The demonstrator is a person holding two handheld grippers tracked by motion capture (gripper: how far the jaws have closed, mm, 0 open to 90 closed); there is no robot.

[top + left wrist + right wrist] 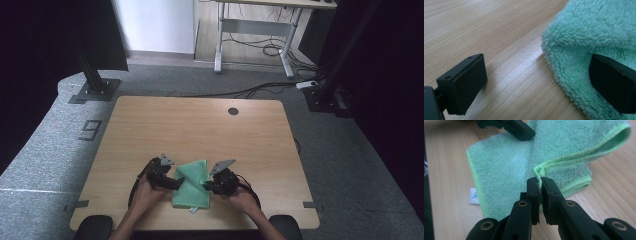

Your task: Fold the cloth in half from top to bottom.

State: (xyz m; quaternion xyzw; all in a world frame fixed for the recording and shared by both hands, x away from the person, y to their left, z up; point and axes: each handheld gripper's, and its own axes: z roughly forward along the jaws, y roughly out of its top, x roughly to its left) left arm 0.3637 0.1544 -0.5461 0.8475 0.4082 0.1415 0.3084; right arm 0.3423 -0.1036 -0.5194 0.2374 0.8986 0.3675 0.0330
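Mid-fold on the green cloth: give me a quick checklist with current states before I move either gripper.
1. Right gripper shut on the green cloth edge: ok.
2. Left gripper open: ok.
3. Left fingers straddle the cloth's edge, one over the cloth, one over bare table: ok.
4. Left fingers pressing the cloth: cannot tell.
5. White tag away from both grippers: ok.
6. Cloth fully on the table: ok.

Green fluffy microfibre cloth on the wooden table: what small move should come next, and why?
Probably close the left gripper on the green fluffy microfibre cloth. Its jaws stand open, one over the cloth's edge, while the right gripper already pinches a folded hem.
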